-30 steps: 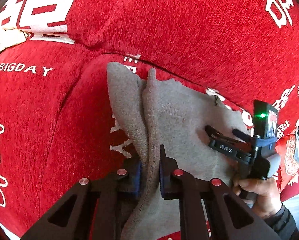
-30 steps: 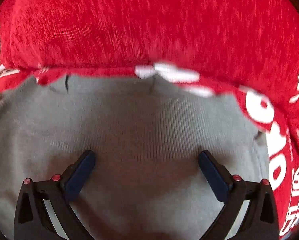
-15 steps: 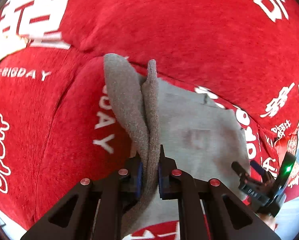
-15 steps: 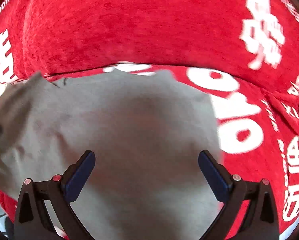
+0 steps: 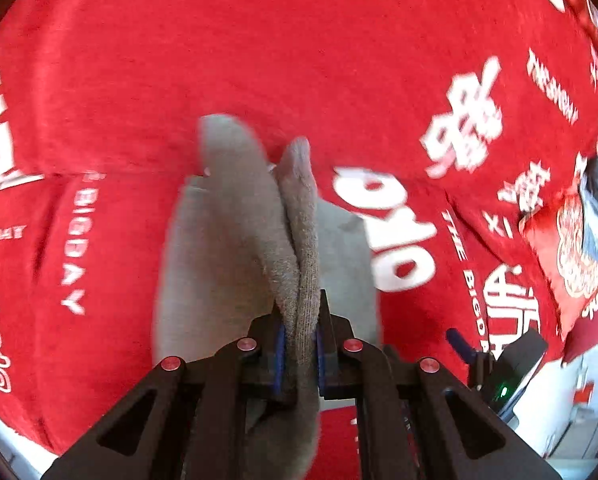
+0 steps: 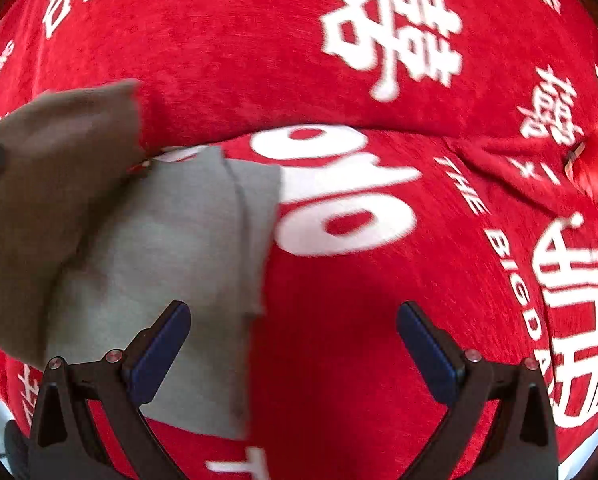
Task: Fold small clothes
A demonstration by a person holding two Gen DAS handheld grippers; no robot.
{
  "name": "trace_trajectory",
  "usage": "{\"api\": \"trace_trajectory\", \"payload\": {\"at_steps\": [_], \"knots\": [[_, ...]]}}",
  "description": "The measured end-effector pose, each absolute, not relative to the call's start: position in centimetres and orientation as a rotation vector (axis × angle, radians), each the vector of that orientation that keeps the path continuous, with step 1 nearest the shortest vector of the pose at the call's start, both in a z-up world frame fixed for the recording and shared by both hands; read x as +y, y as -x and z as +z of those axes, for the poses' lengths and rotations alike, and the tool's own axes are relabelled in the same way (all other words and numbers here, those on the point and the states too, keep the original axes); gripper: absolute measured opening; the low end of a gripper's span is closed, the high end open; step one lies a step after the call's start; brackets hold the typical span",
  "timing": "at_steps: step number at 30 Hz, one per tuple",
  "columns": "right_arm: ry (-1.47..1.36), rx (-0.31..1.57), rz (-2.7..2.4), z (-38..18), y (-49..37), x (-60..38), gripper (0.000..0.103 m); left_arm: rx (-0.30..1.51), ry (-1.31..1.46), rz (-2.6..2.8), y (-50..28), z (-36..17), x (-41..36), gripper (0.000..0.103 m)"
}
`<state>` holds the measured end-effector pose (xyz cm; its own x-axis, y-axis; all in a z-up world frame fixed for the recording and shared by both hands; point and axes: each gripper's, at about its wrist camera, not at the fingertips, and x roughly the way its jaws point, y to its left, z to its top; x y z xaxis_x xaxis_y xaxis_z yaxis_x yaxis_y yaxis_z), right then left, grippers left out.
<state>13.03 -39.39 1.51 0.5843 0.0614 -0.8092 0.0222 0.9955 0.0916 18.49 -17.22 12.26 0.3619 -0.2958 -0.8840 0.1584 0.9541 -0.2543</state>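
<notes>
Left gripper [image 5: 298, 344] clamped on bunched edge of grey cloth [image 5: 227, 240], lifted above red cover [image 5: 339, 60]. Right gripper [image 6: 293, 344] spread wide, holding nothing. Cloth looked light, limp, non-slippery; best gripped at hem or corner.

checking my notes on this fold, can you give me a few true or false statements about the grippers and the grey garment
1. The left gripper is shut on the grey garment. True.
2. The right gripper is clamped on the garment. False: its jaws stand wide open, holding nothing.
3. The garment lies on a red cloth with white lettering. True.
4. The cloth under the garment is plain blue. False: it is red with white print.
5. Part of the garment is lifted off the cloth. True.
</notes>
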Motion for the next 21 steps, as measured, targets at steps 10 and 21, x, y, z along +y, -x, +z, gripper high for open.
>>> {"api": "trace_trajectory", "payload": {"at_steps": [10,21], "knots": [[-0.226,0.967,-0.002,-1.2,-10.5,-45.1,0.103,1.304,0.027,-0.256,-18.8,2.4,-26.2,0.013],[-0.388,0.915,0.131,0.6,-8.9,-46.1,0.103,1.146,0.164,-0.396,-14.6,9.9,-19.4,0.074]]}}
